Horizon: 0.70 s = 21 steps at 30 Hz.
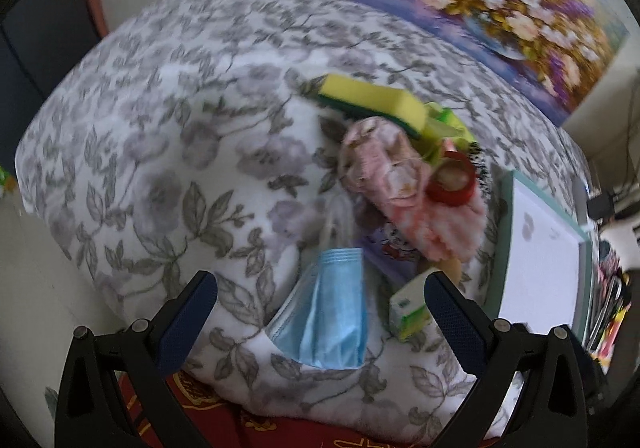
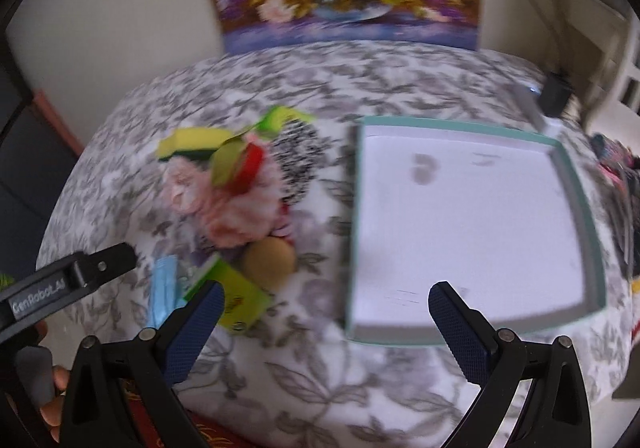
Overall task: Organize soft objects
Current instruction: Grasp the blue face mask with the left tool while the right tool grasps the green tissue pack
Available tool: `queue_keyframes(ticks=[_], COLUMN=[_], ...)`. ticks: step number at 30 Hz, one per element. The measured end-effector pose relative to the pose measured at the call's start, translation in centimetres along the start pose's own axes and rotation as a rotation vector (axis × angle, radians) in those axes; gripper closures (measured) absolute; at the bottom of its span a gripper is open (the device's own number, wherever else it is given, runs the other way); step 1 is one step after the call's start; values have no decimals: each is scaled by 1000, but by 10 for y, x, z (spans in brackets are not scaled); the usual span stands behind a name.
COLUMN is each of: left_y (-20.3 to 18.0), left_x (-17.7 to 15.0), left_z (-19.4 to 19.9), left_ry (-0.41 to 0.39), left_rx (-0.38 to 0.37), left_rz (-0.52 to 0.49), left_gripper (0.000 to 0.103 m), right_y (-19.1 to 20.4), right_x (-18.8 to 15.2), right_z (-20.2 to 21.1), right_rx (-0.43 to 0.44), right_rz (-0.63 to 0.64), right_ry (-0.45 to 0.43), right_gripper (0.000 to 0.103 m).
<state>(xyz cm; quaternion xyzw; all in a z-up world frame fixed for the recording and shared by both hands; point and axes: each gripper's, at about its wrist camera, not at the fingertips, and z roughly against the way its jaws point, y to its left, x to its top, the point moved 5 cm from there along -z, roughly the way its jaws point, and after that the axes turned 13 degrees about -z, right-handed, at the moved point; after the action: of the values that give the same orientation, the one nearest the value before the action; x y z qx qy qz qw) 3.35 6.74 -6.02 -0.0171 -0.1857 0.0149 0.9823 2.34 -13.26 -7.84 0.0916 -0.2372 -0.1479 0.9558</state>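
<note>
No item is yet found in the tray (image 2: 576, 184) at the blanket's (image 1: 160, 128) right edge, the mask (image 1: 332, 312), sponge (image 1: 372, 98) and pink cloth (image 1: 404, 200) remaining piled mid-surface, while the left gripper (image 1: 320, 312) and right gripper (image 2: 326, 312) are held apart, 0 objects grasped.

Right wrist view smeared by motion: the pile beside the teal-rimmed box (image 2: 576, 184) reads only as color patches, and the black-and-white speckled item (image 2: 298, 152) behind the pink cloth (image 2: 236, 216) cannot be identified. Pink cloth (image 1: 404, 184) covers most of a printed purple item (image 1: 386, 248) in the left wrist view. Flower painting (image 1: 492, 8) is cut by the frame top; clutter right of the box (image 1: 508, 240) is unresolvable.
</note>
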Motion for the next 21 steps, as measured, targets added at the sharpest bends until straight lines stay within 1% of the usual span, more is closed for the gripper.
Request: queue_keyframes(ticks=[3,8,13,17,19,21], left_y=[10,14,15,12,13,15], left_x=[-3,-8,-15,-21,-23,-27], left_z=[-10,-29,-52,-69,-76,-83], left_ry=[37,109,209,280,302,328], left_rx=[-10,-44,-6,9,9,9], left_rz=[50,97,104,103,119,149], left_gripper=[0,0,0,0,2,15], right_y=[22,36,44,49,53,57], right_x=[-10,-21,-28,-30,-31,-32], right_z=[-21,-45,-57,-69,-74,-78], right_rx=[9,10,14,11,7,7], right_rz=[66,112,140,166,179,192], right_ry=[70,150,186,215,218,220], right_gripper=[0,0,0,0,0,0])
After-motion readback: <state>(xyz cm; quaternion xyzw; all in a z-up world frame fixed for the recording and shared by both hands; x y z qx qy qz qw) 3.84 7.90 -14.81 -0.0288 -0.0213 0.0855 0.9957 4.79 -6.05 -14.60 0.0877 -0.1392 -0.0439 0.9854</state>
